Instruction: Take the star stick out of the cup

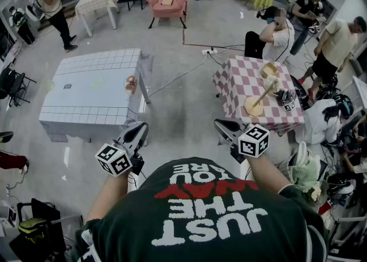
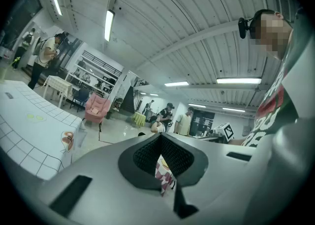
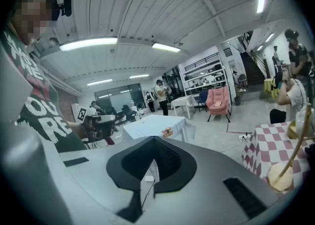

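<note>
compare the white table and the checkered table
The white table wears a pale grid cloth, the checkered table red-and-white squares. The white table looks larger than the checkered one. The white table is nearly bare; the checkered table holds the cup and stick. Both are cloth-covered.

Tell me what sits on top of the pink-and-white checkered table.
A round tan cup with a wooden stick leaning out, a tan bowl, a black device. The stick's lower end is hidden inside the cup.

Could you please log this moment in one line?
left tongs: shut, empty | right tongs: shut, empty | stick: in cup, checkered table, untouched
</note>
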`<state>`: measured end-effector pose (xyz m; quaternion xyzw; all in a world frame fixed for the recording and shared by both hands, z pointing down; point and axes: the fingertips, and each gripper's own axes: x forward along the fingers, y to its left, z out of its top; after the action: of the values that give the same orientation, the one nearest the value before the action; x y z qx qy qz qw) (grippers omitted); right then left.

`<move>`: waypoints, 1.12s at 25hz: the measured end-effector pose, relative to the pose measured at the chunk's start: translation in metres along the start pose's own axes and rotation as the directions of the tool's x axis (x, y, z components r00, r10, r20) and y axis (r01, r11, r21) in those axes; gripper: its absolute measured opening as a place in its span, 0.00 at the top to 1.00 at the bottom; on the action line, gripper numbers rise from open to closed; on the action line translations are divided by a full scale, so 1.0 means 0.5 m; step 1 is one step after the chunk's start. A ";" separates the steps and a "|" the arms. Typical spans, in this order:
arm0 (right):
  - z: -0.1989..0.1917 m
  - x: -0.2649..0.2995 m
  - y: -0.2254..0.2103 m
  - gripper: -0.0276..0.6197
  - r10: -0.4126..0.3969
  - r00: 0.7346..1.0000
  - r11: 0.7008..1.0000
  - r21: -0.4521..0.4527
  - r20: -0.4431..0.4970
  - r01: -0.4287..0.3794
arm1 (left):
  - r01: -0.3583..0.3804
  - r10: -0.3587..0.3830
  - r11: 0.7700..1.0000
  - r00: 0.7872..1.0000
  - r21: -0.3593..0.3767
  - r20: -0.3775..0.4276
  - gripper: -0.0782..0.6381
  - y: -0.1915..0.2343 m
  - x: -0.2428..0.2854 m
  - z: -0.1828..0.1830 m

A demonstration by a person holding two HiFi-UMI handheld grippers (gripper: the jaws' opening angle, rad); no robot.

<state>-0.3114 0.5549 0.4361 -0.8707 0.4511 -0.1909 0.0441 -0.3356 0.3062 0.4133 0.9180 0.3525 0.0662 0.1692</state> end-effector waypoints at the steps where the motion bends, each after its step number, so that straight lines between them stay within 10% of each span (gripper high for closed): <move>1: 0.008 0.001 0.002 0.91 -0.001 1.000 1.000 -0.003 0.000 0.001 | -0.002 0.002 1.000 1.000 0.002 0.002 0.88 0.002 -0.001 0.008; 28: -0.031 -0.171 -0.092 0.91 0.026 1.000 0.999 -0.019 0.007 -0.026 | 0.009 -0.010 1.000 0.999 -0.018 -0.031 0.88 -0.123 0.173 -0.054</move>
<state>-0.3264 0.6520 0.4367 -0.8658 0.4641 -0.1828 0.0402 -0.3164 0.4139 0.4165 0.9136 0.3587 0.0828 0.1725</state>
